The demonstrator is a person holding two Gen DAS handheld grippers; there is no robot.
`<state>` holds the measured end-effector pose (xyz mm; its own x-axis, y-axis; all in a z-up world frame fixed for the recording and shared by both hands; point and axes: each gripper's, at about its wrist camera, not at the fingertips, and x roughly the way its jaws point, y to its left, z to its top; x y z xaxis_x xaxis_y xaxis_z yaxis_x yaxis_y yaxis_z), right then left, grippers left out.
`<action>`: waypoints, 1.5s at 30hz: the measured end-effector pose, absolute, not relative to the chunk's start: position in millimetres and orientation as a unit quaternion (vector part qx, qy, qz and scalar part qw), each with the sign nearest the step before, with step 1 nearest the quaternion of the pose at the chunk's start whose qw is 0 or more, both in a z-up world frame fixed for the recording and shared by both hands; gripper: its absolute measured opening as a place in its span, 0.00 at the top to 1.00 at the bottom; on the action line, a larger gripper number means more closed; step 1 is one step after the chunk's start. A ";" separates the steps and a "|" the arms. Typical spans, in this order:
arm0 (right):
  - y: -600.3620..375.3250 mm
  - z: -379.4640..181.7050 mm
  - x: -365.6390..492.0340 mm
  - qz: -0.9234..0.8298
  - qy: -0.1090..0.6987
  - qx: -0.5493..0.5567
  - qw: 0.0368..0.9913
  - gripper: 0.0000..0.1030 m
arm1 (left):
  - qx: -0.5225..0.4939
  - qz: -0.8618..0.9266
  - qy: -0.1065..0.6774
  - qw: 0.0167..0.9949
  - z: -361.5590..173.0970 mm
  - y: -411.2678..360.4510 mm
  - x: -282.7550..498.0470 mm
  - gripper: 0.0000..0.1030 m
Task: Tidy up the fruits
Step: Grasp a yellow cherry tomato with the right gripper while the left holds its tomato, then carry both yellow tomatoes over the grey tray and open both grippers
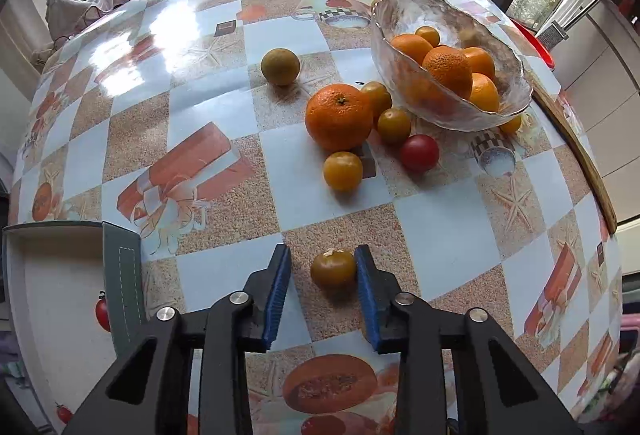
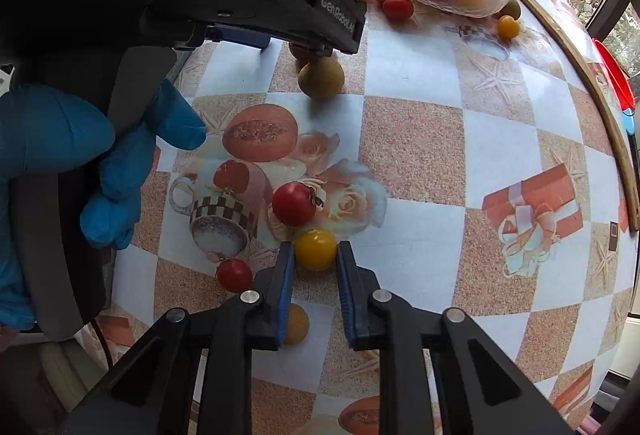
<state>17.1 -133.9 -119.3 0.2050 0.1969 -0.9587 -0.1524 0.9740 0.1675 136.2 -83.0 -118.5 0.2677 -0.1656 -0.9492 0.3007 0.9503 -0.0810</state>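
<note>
Fruits are only partly gathered: several oranges and a small yellow one already lie in the glass bowl (image 1: 448,55), the landmark here, while many remain loose on the surface (image 1: 200,83). Well left of the bowl a greenish-brown fruit (image 1: 280,67) sits alone; just left of the bowl a large orange (image 1: 339,117), small yellow tomatoes and a red tomato (image 1: 419,153) are clustered. Nearer, far from the bowl, an amber tomato (image 1: 333,270) is framed by the left gripper (image 1: 322,255), fingers spread, the right one touching it. The right gripper (image 2: 316,253), fingers spread, brackets a yellow tomato (image 2: 316,249) without a visible pinch. Most of the sorting is judged still to be done.
</note>
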 end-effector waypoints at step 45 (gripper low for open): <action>-65.4 -69.9 68.0 0.237 0.598 0.040 0.765 0.78 | -0.052 0.029 0.573 0.817 -78.9 136.6 -11.1 0.78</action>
<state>68.0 -65.4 -69.9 0.1725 0.4099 -0.8957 -0.3138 0.8848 0.3445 -11.1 136.6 -78.9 0.3415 -0.0133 -0.9398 -0.1067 0.9929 -0.0528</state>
